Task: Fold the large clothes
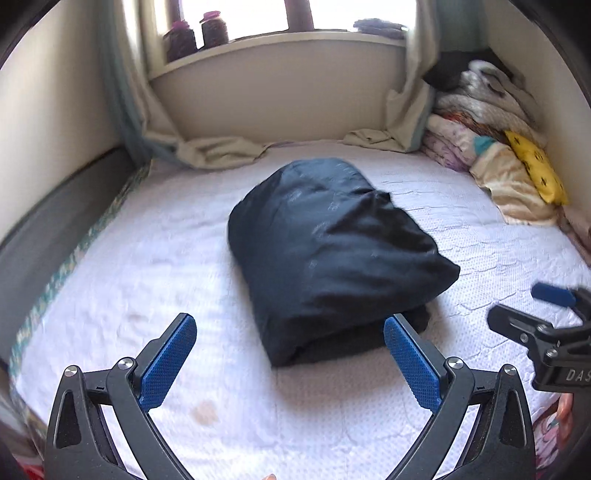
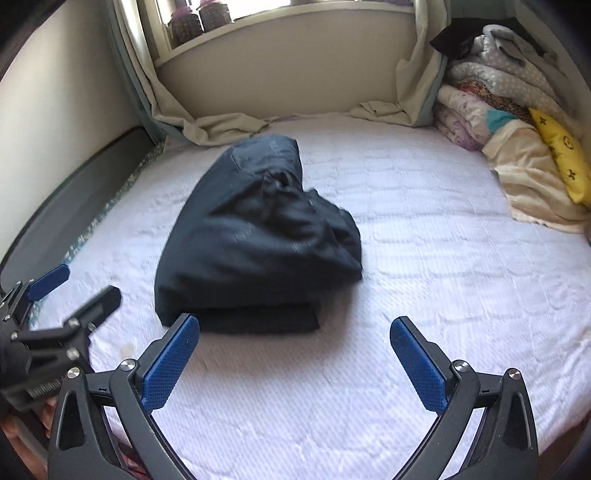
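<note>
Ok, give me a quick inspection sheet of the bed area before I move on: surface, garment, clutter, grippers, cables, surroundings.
Surface: white quilted bed cover, a brownish stain near the front edge.
Job's things: dark navy garment folded into a bundle mid-bed, the top layer rumpled.
Clutter: pile of folded bedding with a yellow cushion in the far right corner.
Grippers: left gripper open, nothing between its pads; right gripper open, empty. Neither touches the garment.
Cables: nothing seen.
Surroundings: window sill with two jars, curtains draping onto the bed, walls on both sides.
</note>
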The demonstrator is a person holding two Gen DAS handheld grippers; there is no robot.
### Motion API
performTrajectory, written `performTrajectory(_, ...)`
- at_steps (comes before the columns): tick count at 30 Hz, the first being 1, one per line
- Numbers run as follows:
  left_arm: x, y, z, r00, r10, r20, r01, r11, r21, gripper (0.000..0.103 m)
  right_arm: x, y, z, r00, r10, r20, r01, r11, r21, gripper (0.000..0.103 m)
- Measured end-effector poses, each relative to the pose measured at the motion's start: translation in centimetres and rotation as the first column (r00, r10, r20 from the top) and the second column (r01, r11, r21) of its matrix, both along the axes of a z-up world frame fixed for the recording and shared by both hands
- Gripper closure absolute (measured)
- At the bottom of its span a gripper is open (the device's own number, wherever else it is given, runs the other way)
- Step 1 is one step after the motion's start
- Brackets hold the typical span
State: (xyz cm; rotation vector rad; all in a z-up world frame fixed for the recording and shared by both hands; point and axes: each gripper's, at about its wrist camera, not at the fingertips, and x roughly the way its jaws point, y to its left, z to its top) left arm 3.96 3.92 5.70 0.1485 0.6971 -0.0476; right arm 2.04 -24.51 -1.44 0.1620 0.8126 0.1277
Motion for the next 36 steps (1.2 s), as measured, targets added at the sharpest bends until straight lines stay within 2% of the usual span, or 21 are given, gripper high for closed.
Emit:
performTrajectory(2,-0.7,1.3,-0.4,0.999,0.048,-0.007,-0.048,0.998,-0.028,0.000,-0.7,-0.2,-0.4,1.000,-0.015,-0.010,0.015,1.000,0.003,0.000)
performTrajectory(5,-1.6,2.7,-0.8,0.995,0.105,-0.001,-0.105,0.993,-0.056,0.000,-1.6,0.0,-0.9,0.999,-0.038,-0.012,0.038,0.998,-0.051,0.000)
performTrajectory(10,-2.8,3.2,-1.5,0.990,0.139,0.004,-0.139,0.989,-0.041,0.000,-3.0,0.0,-1.1,0.997,-0.077,0.007,0.077,0.991,-0.110,0.000)
performTrajectory(18,-3.2,1.9,-2.2,0.995,0.103,-0.005,-0.103,0.995,0.009,0.000,-3.3,-0.4,-1.4,0.996,-0.085,0.002,0.084,0.990,-0.115,0.000)
performTrajectory(24,-2.8,1.9,-2.7,0.995,0.087,-0.039,-0.088,0.996,-0.023,0.000,-3.2,-0.4,-1.7,0.996,-0.088,-0.010,0.086,0.990,-0.110,0.000)
performTrajectory(36,-2.7,1.7,-3.0,0.995,0.083,-0.050,-0.085,0.996,-0.024,0.000,-3.1,0.0,-1.9,0.997,-0.080,-0.007,0.079,0.990,-0.113,0.000)
